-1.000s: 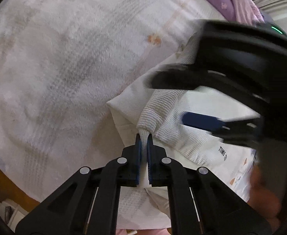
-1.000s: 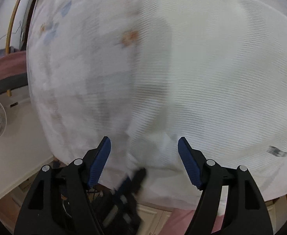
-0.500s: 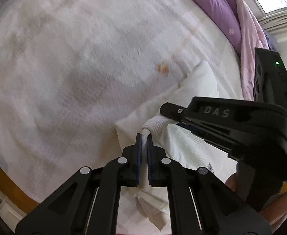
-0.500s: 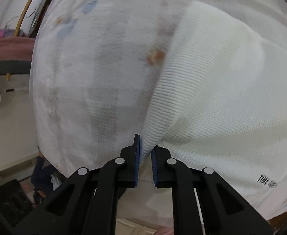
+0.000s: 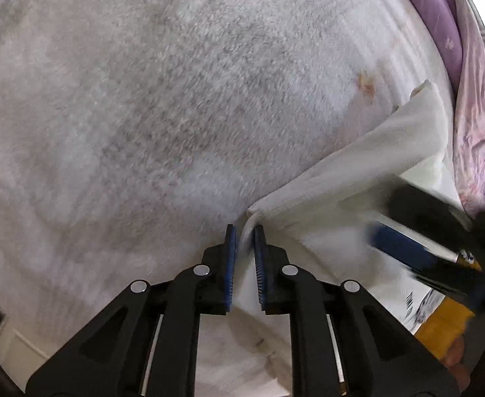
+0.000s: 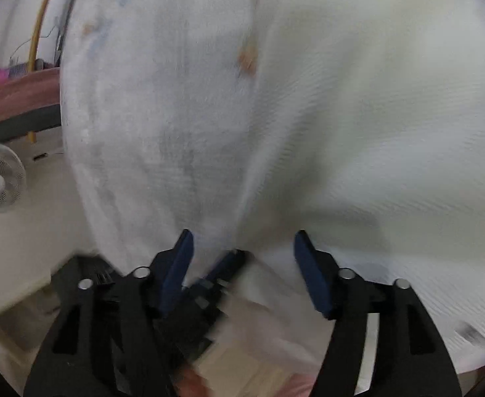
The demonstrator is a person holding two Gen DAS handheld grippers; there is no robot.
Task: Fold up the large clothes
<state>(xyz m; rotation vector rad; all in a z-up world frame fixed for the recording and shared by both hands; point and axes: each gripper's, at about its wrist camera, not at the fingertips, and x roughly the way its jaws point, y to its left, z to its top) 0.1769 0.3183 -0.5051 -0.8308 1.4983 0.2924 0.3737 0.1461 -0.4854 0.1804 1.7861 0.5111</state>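
A white waffle-knit garment (image 5: 391,152) lies on a fluffy white blanket (image 5: 143,99) that covers the bed. My left gripper (image 5: 244,231) points down at the garment's near corner. Its jaws are opening, and the folded corner edge still stands in the narrow gap without being pinched. My right gripper (image 5: 407,248) shows blurred at the right edge over the garment. In the right wrist view that right gripper (image 6: 242,238) is open wide and still opening, with nothing gripped. The garment (image 6: 391,115) fills the right side there. The left gripper (image 6: 222,268) appears blurred just beyond.
A purple quilt (image 5: 440,23) and pink bedding (image 5: 477,132) lie along the far right of the bed. A colour print (image 5: 440,327) shows on the garment. A white fan (image 6: 1,182) stands on the floor left of the bed, under a brown desk edge (image 6: 11,99).
The left gripper has sunk to the blanket with the corner and its jaws have parted. The right gripper, shut on the garment's edge half a second ago, has let go and opened wide.
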